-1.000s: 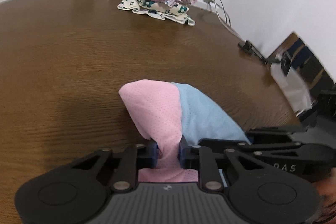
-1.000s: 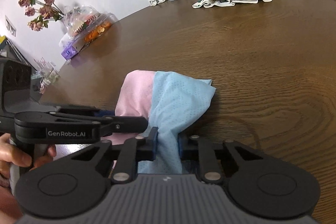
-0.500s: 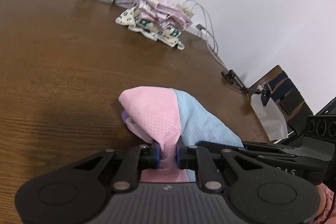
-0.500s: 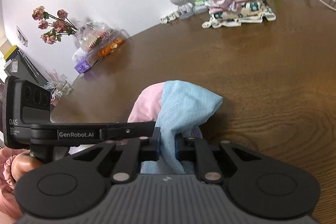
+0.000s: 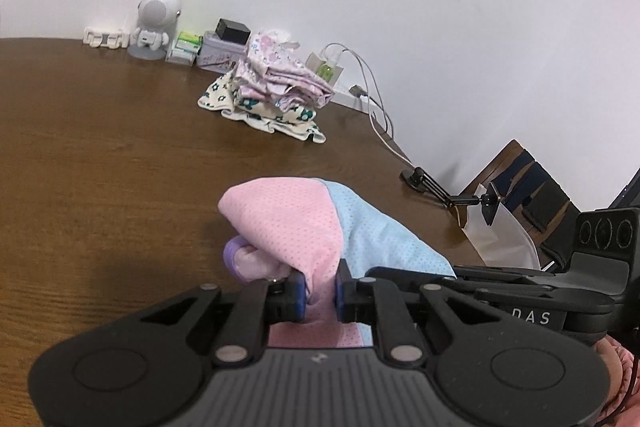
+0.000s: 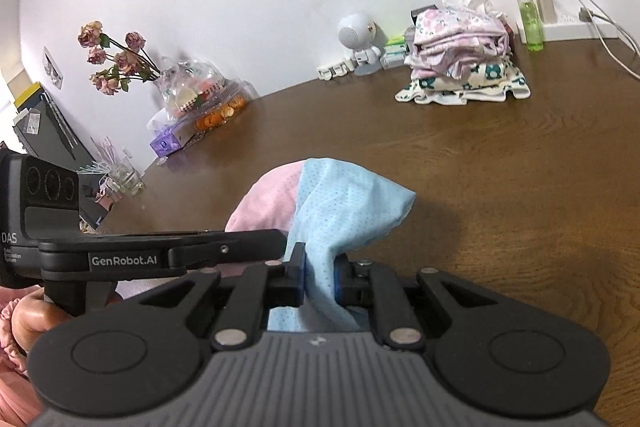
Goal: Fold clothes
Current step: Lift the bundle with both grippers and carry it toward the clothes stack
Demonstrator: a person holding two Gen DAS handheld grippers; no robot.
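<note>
Now, both claws clenched on 1 garment (image 5: 304,223), pink on its left half, blue on its right. Left claw (image 5: 320,291) pinches the pink edge; right claw (image 6: 318,281) pinches the blue edge just beside it. The 2 grips sit close together, likely so both corners of 1 edge travel as a pair. Cloth bunches into a hump ahead of the fingers, its far end resting on the brown surface (image 5: 100,155), its near end raised. A purple bit of fabric peeks from under the pink side. Holding the edge up probably readies it to be carried over for a fold. Far back by the wall, a pile (image 6: 460,63) of folded clothes, probably where this 1 ends up. Well apart from the garment.
</note>
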